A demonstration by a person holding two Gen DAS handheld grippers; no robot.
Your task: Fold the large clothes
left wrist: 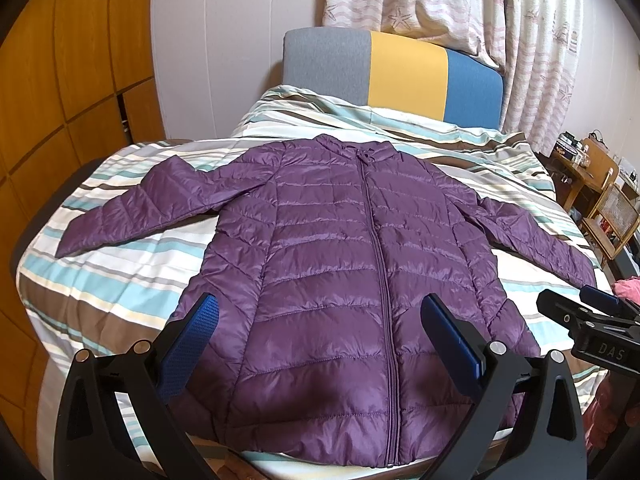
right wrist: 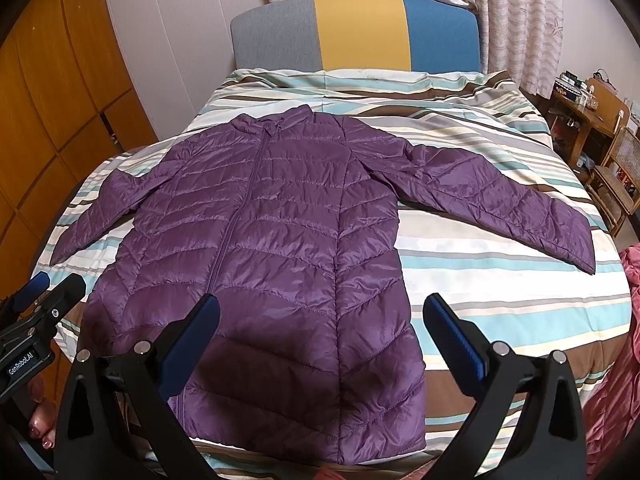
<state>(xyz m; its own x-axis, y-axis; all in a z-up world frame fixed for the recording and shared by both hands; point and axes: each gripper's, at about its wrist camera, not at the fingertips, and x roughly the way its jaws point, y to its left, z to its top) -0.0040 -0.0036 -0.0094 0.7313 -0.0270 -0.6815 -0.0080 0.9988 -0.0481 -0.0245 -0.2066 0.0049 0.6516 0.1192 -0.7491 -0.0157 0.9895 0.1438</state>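
Observation:
A purple quilted puffer jacket [left wrist: 340, 264] [right wrist: 272, 248] lies flat and zipped on a striped bed, collar toward the headboard, both sleeves spread out to the sides. My left gripper [left wrist: 320, 316] hovers open above the jacket's lower hem, its blue pads wide apart with nothing between them. My right gripper [right wrist: 320, 316] is open too, over the hem's right corner and the bare cover beside it. Each gripper shows at the edge of the other's view: the right gripper [left wrist: 592, 312] and the left gripper [right wrist: 44, 296].
The striped duvet [left wrist: 120, 280] [right wrist: 500, 280] covers the bed up to a grey, yellow and blue headboard [right wrist: 360, 32]. Wooden wardrobe doors [left wrist: 60, 100] stand on the left. Wooden chairs and a cluttered table [right wrist: 608, 136] sit at the right, with pink fabric [right wrist: 624, 380] beside the bed.

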